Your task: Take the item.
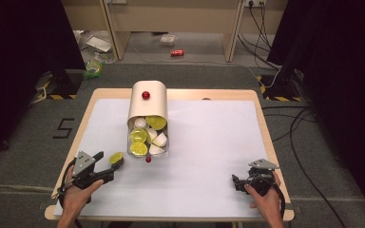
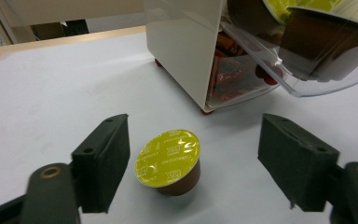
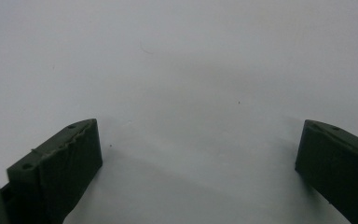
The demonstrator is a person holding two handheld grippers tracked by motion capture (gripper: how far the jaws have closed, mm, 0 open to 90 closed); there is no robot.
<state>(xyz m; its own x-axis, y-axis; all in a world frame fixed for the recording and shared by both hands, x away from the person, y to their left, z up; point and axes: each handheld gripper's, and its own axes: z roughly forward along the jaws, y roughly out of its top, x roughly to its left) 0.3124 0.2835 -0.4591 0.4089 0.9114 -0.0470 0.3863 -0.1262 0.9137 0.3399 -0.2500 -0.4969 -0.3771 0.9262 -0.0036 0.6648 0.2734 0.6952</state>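
— Two claws: how do they stand?
— Left claw (image 2: 193, 161) gapes around the pod (image 2: 168, 161), pads clear; pod sits on the tabletop (image 1: 209, 142) near the dispenser (image 1: 147, 102). Right claw (image 3: 198, 170) spread wide, holding nothing.

We see a wooden table (image 1: 261, 118) in the middle of the high view, its top almost wholly covered by a white sheet (image 1: 209, 142), with a rim of bare wood showing along the far edge and both sides. A cream dispenser box (image 1: 147, 102) with a clear, open front stands on the sheet at upper centre, resting on small red feet. Just below and left of it, a coffee pod (image 1: 116, 158) with a yellow-green foil lid sits on the sheet, a little tilted. At lower centre of the left gripper view the pod (image 2: 169, 161) stands apart from the box.
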